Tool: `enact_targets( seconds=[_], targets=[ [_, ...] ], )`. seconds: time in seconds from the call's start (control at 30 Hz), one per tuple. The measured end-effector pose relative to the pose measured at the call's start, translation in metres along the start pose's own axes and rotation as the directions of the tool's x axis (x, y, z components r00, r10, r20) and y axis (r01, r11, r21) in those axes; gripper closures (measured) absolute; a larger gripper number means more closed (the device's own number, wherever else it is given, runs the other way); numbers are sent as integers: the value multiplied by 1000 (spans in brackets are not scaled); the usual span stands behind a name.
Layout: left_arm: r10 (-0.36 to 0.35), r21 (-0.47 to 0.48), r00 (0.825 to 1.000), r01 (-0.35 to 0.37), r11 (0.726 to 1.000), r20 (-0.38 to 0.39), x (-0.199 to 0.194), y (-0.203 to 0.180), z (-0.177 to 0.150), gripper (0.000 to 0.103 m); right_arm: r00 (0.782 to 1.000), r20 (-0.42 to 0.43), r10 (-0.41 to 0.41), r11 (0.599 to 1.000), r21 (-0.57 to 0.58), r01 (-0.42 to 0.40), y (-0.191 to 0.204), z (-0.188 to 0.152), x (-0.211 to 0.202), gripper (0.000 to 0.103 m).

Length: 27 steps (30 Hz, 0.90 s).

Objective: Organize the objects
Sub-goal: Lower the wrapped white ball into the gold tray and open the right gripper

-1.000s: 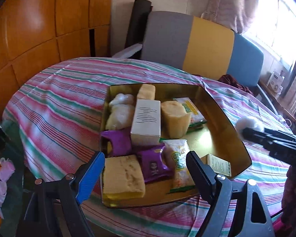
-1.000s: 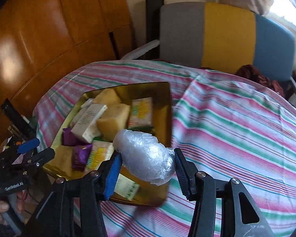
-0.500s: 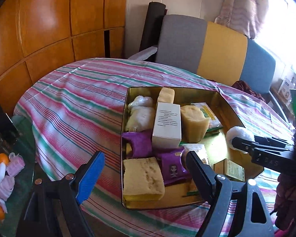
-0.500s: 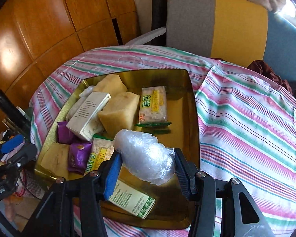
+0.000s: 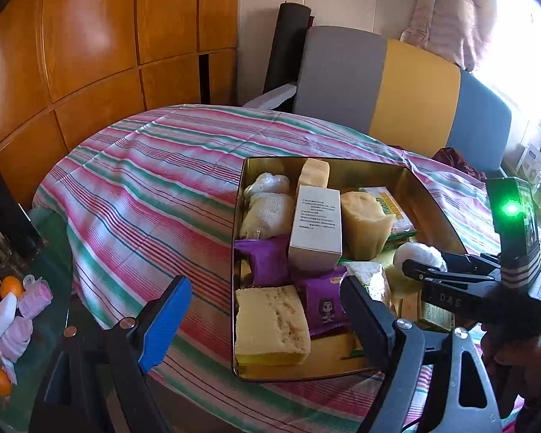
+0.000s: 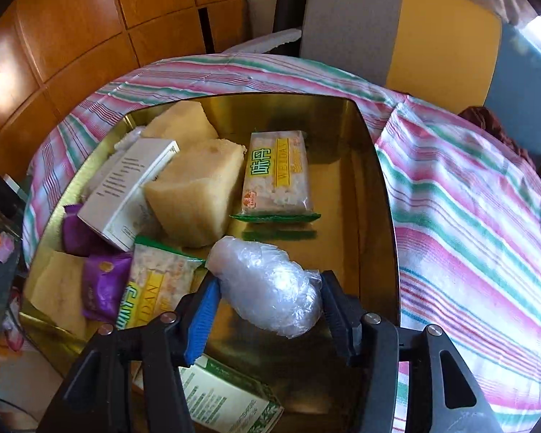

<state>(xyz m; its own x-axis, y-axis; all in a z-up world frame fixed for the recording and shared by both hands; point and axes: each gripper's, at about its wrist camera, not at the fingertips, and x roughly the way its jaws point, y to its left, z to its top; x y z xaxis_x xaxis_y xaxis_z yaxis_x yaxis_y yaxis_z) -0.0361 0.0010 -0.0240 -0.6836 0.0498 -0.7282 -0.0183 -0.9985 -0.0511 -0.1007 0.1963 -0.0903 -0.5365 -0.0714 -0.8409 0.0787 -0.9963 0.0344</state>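
the right gripper (image 6: 270,306) hangs over the shiny gold rectangular metal tray (image 6: 375,166), its jaws easing apart around a white lump wrapped in clear plastic film (image 6: 267,285), both pads touching the wrap. at its 12 o'clock lies a clear green-edged snack packet (image 6: 277,176). the left gripper (image 5: 267,310) stands wide, grasping nothing, over the tray's near-left corner.

Daylit, window glare right, fisheye-bent edges

your left wrist view looks down from the tray's (image 5: 429,202) near edge; your right sits closer above it (image 6: 375,187).
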Motion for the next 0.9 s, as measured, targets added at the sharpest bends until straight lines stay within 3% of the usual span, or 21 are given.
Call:
enact_targets(
  seconds=[0.3, 0.43, 0.67, 0.9],
  targets=[
    [18, 1, 1000, -18, 1000, -16, 1, -1, -3, 18, 1000, 3, -14, 1000, -14, 14, 1, -1, 1, 45],
    [19, 5, 1000, -18, 1000, -16, 1, -2, -4, 18, 1000, 12, -11, 1000, 1, 11, 0, -1, -1, 33],
    [18, 13, 1000, -18, 1000, -6, -4, -2, -5, 18, 1000, 18, -10, 1000, 24, 9, 0, 0, -5, 28],
    [2, -24, 999, -1, 1000, 50, -18, -3, -2, 18, 996, 85, -17, 998, 65, 11, -1, -4, -34, 21]
  ],
)
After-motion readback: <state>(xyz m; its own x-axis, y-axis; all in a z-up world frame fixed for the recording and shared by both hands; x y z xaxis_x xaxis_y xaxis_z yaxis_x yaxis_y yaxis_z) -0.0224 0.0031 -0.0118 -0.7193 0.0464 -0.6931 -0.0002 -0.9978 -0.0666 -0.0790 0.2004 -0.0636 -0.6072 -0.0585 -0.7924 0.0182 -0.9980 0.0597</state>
